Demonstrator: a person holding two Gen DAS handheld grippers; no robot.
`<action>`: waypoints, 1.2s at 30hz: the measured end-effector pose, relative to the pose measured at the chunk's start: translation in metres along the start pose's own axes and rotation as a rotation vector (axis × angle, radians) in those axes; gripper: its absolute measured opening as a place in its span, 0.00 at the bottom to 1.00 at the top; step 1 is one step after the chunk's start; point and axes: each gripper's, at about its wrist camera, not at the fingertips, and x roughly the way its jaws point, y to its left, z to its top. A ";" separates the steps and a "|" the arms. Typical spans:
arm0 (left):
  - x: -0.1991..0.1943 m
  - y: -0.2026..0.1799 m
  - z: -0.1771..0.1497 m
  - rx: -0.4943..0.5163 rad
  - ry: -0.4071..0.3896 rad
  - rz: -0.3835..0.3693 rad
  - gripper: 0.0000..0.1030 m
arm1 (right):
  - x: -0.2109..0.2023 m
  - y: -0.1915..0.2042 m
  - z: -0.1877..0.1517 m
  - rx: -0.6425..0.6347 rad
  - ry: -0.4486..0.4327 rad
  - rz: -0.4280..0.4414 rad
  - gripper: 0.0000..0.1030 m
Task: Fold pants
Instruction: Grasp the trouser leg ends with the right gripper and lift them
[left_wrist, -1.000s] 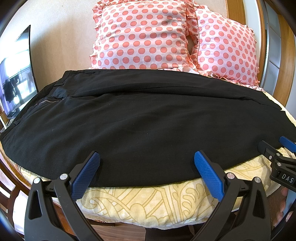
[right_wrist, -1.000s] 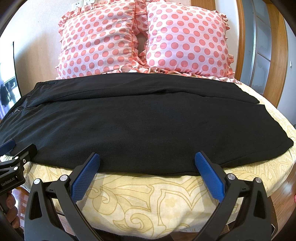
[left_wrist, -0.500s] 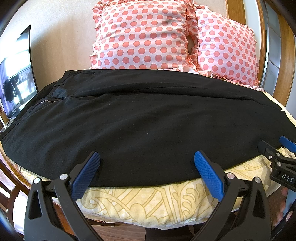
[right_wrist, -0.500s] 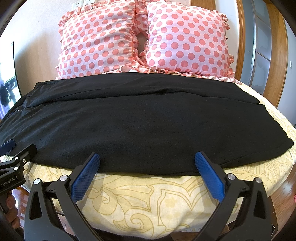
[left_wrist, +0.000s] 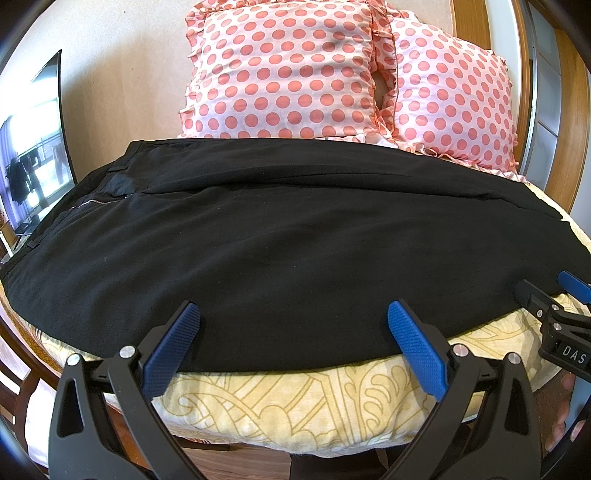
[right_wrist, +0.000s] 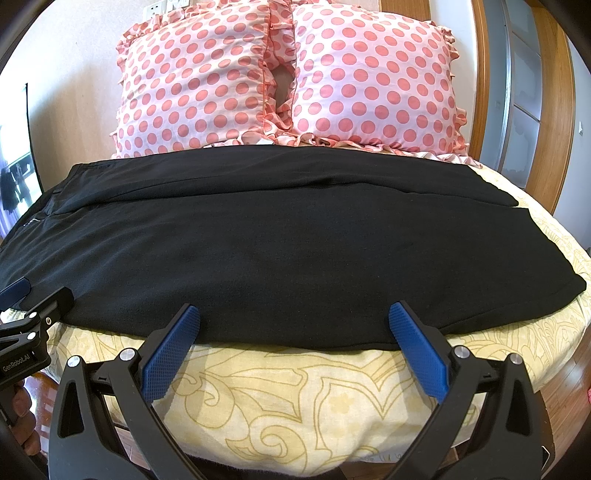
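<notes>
Nothing moved: one pants (left_wrist: 280, 251), two pillows (right_wrist: 284, 77); left hand-held gripper (left_wrist: 293, 319) and right hand-held gripper (right_wrist: 294, 319) both spread apart.

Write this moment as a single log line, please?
stage: pre-grasp | left gripper: open, at near hem | right gripper: open, at near hem | black pants: flat on bed

Pants (left_wrist: 295, 251): matt black woven cloth, smooth, with a small metal zipper (left_wrist: 96, 201). Bedspread (right_wrist: 295, 387): soft cream cloth, printed pattern, slightly wrinkled. Pillows (right_wrist: 288, 77): thin polka-dot cloth, ruffled edges. Left gripper (left_wrist: 291, 325) and right gripper (right_wrist: 295, 325): matt black plastic arms, blue textured pads (right_wrist: 171, 354) (rubbery-looking, fine grid), shiny metal screws. Door frame (right_wrist: 484, 92): glossy wood.
</notes>
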 end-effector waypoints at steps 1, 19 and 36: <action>0.000 0.000 0.000 0.000 0.000 0.000 0.98 | 0.000 0.000 0.000 0.001 0.000 0.000 0.99; -0.014 0.008 0.014 -0.010 -0.012 -0.053 0.98 | -0.012 -0.060 0.095 0.084 -0.068 -0.026 0.99; -0.006 0.018 0.045 -0.015 -0.082 -0.056 0.98 | 0.222 -0.245 0.237 0.469 0.251 -0.468 0.55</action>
